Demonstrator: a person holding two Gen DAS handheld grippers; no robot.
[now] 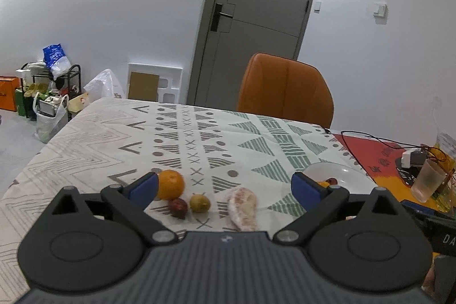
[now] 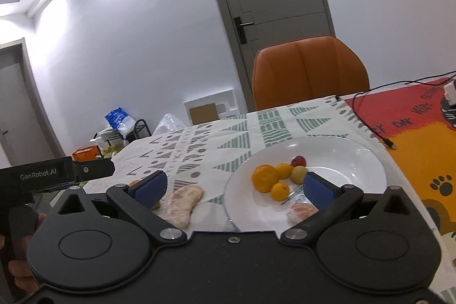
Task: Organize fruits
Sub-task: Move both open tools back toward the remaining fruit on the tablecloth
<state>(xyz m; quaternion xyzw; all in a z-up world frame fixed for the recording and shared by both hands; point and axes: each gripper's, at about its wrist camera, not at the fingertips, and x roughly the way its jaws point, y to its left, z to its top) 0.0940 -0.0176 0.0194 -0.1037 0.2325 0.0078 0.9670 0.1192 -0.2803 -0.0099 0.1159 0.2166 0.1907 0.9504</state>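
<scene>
In the left wrist view, an orange (image 1: 170, 184), a dark red fruit (image 1: 179, 208), a small green fruit (image 1: 199, 203) and a peeled pomelo wedge (image 1: 243, 208) lie on the patterned tablecloth. My left gripper (image 1: 225, 188) is open and empty just before them. In the right wrist view, a white plate (image 2: 342, 155) holds several fruits: an orange (image 2: 265, 178), two small yellow ones (image 2: 280, 191), a green one (image 2: 298, 174), a red one (image 2: 298, 161) and a pomelo piece (image 2: 302, 211). My right gripper (image 2: 235, 188) is open and empty over the plate's near left rim, with the pomelo wedge (image 2: 183, 202) left of it.
An orange chair (image 1: 285, 90) stands at the table's far side. A red and orange mat (image 2: 413, 138) with a black cable (image 2: 367, 121), a frosted cup (image 1: 428, 181) and a charger (image 1: 411, 158) lie to the right. Floor clutter is at far left.
</scene>
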